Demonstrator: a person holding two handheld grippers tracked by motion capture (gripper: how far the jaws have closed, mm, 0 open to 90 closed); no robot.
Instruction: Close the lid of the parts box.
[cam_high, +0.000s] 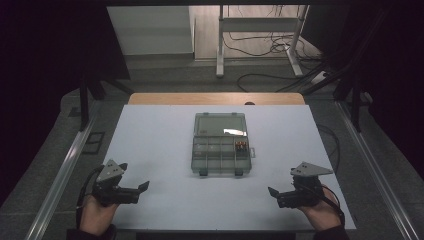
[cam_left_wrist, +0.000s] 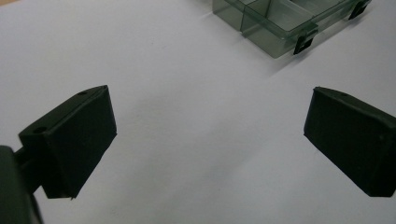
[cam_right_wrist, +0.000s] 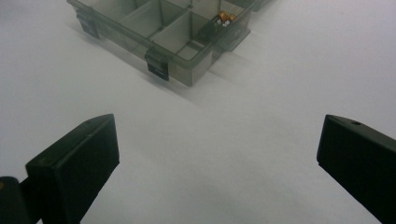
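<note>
Grippers left and right, jaws spread wide, near front table edge, well apart from central organizer box.

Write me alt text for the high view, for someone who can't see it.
An open, clear grey compartment box sits mid-table on a white sheet, its lid laid back away from the person and small orange items in one right-hand compartment. Near the front edge, a person's hands hold the left tongs and right tongs, both open, empty and pointing inward.
</note>
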